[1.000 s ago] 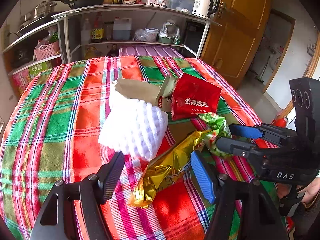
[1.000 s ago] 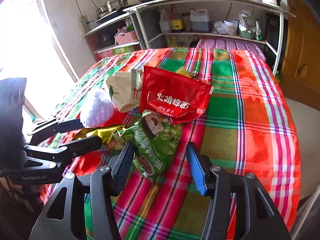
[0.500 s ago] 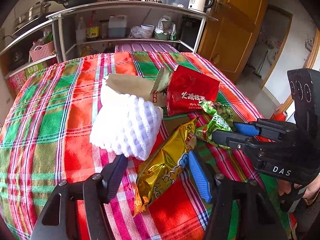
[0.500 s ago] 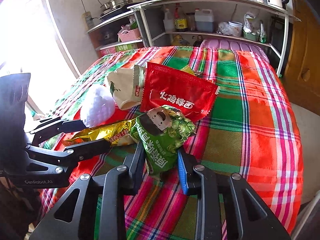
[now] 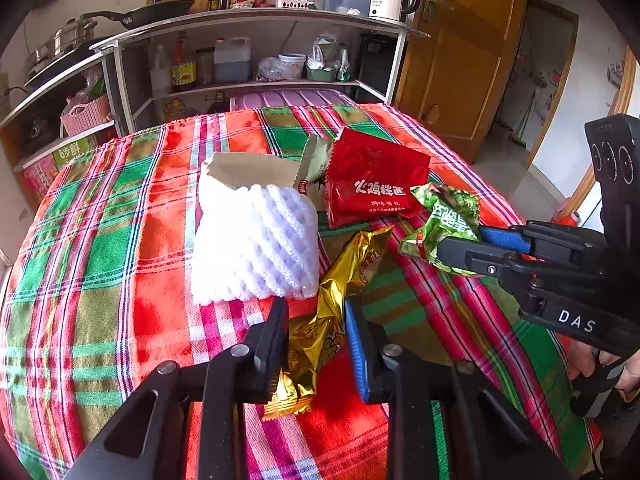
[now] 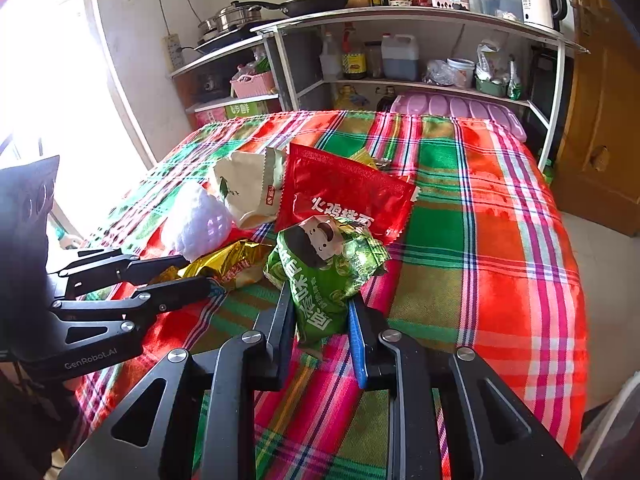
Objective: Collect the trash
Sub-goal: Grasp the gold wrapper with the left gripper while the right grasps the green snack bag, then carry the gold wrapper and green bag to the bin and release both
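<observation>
My left gripper (image 5: 316, 312) is shut on a gold foil wrapper (image 5: 332, 312), also seen in the right wrist view (image 6: 228, 262). My right gripper (image 6: 322, 308) is shut on a green snack bag (image 6: 324, 268) and holds it lifted off the cloth; the bag also shows in the left wrist view (image 5: 448, 220). On the plaid tablecloth (image 5: 120, 248) lie a white foam net (image 5: 252, 244), a beige paper packet (image 5: 256, 168) and a red snack packet (image 5: 372, 184). The left gripper (image 6: 200, 276) shows in the right wrist view, the right gripper (image 5: 460, 246) in the left.
A metal shelf unit (image 5: 256, 40) with bottles, pans and a kettle stands behind the table. A purple plastic lid (image 5: 288, 98) lies at the table's far edge. A wooden door (image 5: 464, 48) is to the right. A bright window (image 6: 48, 80) is on the left.
Both grippers closed: the right on the green bag and raised it, the left on the gold wrapper. The left gripper moved forward over the wrapper.
</observation>
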### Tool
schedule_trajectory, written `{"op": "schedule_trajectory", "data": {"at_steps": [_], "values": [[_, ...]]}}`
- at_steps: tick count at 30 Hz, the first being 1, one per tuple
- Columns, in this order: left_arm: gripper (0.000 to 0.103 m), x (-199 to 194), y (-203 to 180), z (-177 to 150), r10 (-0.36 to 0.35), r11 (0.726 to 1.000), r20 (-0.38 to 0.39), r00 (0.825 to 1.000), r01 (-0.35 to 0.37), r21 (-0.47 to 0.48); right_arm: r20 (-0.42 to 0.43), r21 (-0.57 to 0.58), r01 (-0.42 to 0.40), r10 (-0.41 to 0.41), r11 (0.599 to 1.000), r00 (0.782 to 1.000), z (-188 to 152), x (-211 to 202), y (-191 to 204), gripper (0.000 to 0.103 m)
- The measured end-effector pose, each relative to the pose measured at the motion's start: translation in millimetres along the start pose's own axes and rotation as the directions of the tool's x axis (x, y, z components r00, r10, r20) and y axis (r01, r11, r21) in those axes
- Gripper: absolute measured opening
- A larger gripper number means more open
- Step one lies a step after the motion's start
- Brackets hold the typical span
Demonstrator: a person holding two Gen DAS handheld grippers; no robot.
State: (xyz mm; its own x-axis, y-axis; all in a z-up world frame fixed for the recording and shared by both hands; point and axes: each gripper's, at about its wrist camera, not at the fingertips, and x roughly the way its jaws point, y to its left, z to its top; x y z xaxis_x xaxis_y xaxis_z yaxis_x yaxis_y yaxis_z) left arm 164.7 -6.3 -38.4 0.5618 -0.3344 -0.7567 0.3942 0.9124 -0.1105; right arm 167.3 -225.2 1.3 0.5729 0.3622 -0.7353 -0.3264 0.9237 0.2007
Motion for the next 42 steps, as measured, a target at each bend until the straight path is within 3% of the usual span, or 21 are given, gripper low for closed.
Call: {"op": "schedule_trajectory", "data": {"at_steps": [11, 27, 36, 42], "values": [[0.026, -22, -11, -7, -0.063, 0.998, 0.040, 0.997, 0.065, -0.028, 0.046, 0.031, 0.028, -0.030, 0.999, 0.999, -9, -31, -6, 0.024], [0.026, -30, -88, 4, -0.156, 0.988, 0.080, 0.984, 0.155, 0.028, 0.128, 0.135, 0.134, -0.152, 0.982, 0.980, -38, -106, -47, 0.024], [0.026, -20, -143, 22, -0.220, 0.974, 0.078, 0.972, 0.214, 0.075, 0.153, 0.214, 0.233, -0.268, 0.949, 0.951, -66, -152, -90, 0.024], [0.027, -9, -190, 32, -0.292, 0.951, 0.054, 0.955, 0.285, 0.117, 0.136, 0.271, 0.311, -0.356, 0.911, 0.924, -92, -184, -126, 0.024]]}}
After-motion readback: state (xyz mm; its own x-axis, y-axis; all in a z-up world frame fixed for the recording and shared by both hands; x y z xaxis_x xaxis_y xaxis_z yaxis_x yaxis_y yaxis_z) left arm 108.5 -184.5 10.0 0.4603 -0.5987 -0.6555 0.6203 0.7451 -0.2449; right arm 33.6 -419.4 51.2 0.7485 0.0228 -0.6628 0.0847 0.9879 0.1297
